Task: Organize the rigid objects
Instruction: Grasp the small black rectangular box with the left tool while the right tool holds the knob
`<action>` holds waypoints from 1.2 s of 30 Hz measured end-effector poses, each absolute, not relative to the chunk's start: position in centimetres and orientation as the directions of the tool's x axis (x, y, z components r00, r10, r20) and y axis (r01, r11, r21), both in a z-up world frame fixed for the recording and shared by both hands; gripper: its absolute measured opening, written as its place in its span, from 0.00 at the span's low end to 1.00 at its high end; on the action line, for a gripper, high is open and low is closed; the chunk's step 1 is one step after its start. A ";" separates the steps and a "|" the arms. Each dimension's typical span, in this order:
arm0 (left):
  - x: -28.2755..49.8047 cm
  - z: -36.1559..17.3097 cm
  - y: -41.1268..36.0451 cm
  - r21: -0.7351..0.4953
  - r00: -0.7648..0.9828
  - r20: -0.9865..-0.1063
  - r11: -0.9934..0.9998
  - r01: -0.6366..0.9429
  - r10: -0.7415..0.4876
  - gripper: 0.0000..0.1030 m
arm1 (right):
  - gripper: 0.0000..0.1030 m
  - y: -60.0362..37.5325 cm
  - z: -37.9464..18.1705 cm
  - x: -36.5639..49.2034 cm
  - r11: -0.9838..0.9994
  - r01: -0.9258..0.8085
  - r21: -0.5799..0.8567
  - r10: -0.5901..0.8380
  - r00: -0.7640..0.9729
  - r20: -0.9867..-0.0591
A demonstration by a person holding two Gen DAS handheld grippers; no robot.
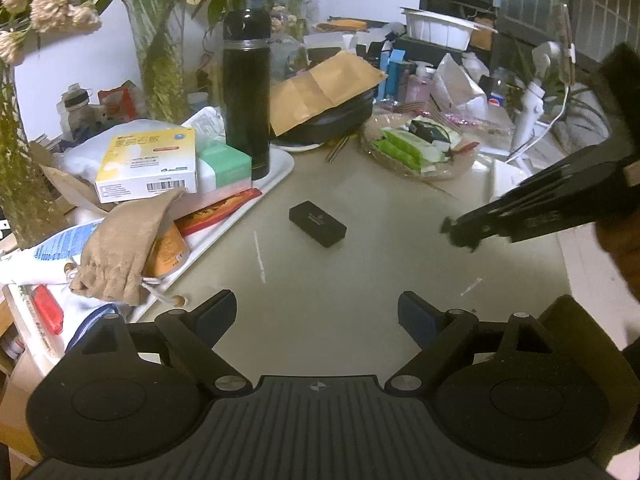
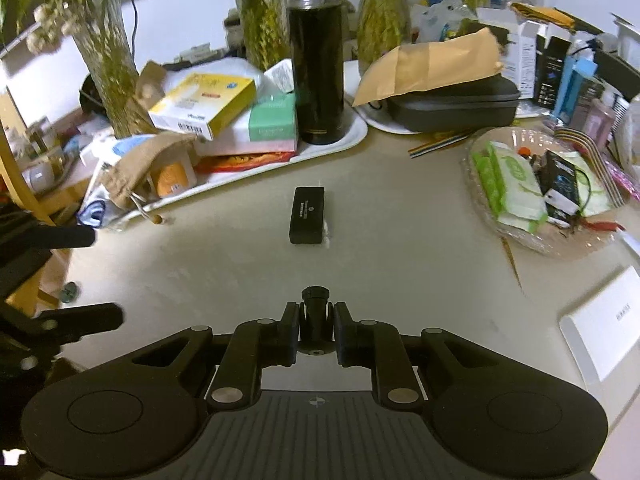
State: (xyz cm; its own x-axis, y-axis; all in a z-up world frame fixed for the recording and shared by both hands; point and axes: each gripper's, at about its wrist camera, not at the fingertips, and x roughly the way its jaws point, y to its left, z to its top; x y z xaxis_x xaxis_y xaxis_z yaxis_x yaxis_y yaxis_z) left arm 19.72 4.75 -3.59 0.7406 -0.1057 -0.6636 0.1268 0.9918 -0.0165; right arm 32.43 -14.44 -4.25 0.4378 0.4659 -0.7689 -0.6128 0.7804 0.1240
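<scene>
A small black rectangular box (image 1: 317, 224) lies flat on the beige table, ahead of both grippers; it also shows in the right wrist view (image 2: 307, 215). My left gripper (image 1: 318, 316) is open and empty, low over the table, short of the box. My right gripper (image 2: 316, 326) is shut on a small black cylindrical part (image 2: 315, 312) that sticks up between its pads. In the left wrist view the right gripper (image 1: 460, 234) comes in from the right, with that part at its tip.
A white tray (image 2: 352, 136) at the left holds a tall black flask (image 2: 316, 60), a yellow box (image 2: 204, 106), a green tissue box (image 2: 272, 122) and a tan pouch (image 2: 140, 172). A basket (image 2: 480, 208) of packets sits right. A white box (image 2: 604, 320) lies near right.
</scene>
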 end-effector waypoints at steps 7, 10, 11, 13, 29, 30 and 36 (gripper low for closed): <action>21.2 -3.5 4.2 0.000 0.744 -0.658 0.988 0.153 -0.115 0.86 | 0.20 -17.4 -4.0 31.9 0.801 -0.574 0.168 0.483 0.455 -0.748; 22.1 -3.8 4.0 0.010 0.740 -0.663 0.987 0.160 -0.113 0.86 | 0.20 -18.3 -4.2 31.7 0.810 -0.556 0.188 0.490 0.465 -0.737; 22.5 -3.9 3.9 0.014 0.739 -0.664 0.987 0.161 -0.112 0.86 | 0.20 -18.5 -4.3 31.7 0.812 -0.551 0.195 0.493 0.467 -0.734; 23.1 -4.1 3.9 0.022 0.737 -0.666 0.986 0.168 -0.111 0.86 | 0.20 -19.0 -4.5 31.7 0.815 -0.541 0.207 0.498 0.472 -0.728; 29.1 -5.8 2.4 0.041 0.697 -0.712 0.984 0.171 -0.091 0.86 | 0.20 -21.0 -5.3 31.9 0.838 -0.496 0.227 0.490 0.503 -0.712; 29.5 -5.9 2.3 0.043 0.692 -0.716 0.984 0.170 -0.089 0.86 | 0.20 -21.1 -5.3 32.0 0.839 -0.495 0.226 0.489 0.503 -0.712; 31.8 -6.9 1.6 0.057 0.668 -0.742 0.987 0.153 -0.060 0.86 | 0.20 -21.4 -5.4 31.9 0.844 -0.494 0.209 0.477 0.511 -0.715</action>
State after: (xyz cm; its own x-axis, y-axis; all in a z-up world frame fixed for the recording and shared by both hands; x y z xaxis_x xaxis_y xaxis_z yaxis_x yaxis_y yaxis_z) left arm 31.83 1.56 -6.95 0.6676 -0.0602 -0.7421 0.1528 0.9866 0.0574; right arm 31.90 -21.43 -5.40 0.5109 0.4769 -0.7152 -0.4945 0.8436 0.2093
